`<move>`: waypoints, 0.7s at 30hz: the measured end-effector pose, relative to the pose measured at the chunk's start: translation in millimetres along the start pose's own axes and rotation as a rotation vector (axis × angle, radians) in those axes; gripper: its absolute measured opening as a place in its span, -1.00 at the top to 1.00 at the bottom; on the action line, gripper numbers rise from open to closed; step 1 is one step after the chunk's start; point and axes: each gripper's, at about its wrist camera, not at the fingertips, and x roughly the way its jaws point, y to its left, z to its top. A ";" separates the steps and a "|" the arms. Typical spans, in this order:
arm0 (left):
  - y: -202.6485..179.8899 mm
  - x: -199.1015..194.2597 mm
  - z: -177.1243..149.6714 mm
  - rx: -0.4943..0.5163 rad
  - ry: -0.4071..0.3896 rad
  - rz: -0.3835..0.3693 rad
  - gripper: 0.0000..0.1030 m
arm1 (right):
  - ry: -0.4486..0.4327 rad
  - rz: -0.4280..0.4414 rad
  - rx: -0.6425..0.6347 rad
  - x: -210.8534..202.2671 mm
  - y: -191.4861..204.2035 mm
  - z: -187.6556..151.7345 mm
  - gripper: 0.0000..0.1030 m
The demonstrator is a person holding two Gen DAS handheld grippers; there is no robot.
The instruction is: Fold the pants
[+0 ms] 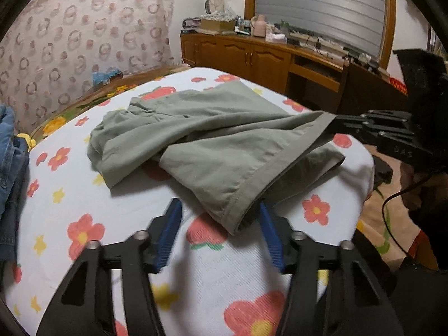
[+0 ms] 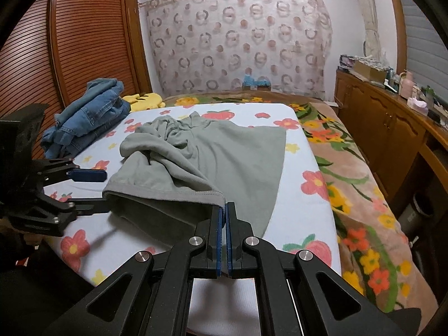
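In the right wrist view, a pile of blue denim clothes point(image 2: 86, 117) lies at the far left of the bed, with a yellow plush toy point(image 2: 144, 101) just beside it on the right. The left gripper point(image 2: 92, 190) enters from the left edge, near the front. Its two blue-padded fingers stand wide apart, one above the hem and one below it at the left corner of the pants point(image 2: 212, 154); nothing is clamped between them.

The grey-green pants lie in the middle of the white flowered sheet point(image 2: 302, 196), bunched and wrinkled at the far end, with one flat layer spread toward the right. The near hem is lifted off the sheet and hangs open as a dark pocket.

The right gripper point(image 2: 224, 210) sits at the near centre. Its blue pads are pressed close together and pinch the right corner of the hem.

In the left wrist view, the left gripper point(image 1: 219, 214) shows its fingers spread wide, with the hem corner resting between them and touching the right pad. The right gripper point(image 1: 340, 126) holds the opposite hem corner at the right.

A flowered blanket point(image 2: 352, 179) covers the bed on the right of the sheet. A wooden cabinet point(image 2: 392, 128) with cluttered top stands along the right wall.
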 end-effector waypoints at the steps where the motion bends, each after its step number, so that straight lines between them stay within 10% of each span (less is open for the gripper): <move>1: 0.2 2.6 0.1 0.001 0.008 0.000 0.18 | 0.002 -0.005 -0.001 -0.9 -0.4 -2.6 0.96; 13: -5.1 6.9 -2.9 -0.005 0.013 0.010 0.29 | 0.049 -0.008 0.022 -0.9 -10.9 -16.0 0.96; 21: -5.0 -5.9 1.6 -0.005 -0.020 0.013 0.79 | 0.059 0.015 0.020 -0.2 -9.7 -11.1 0.96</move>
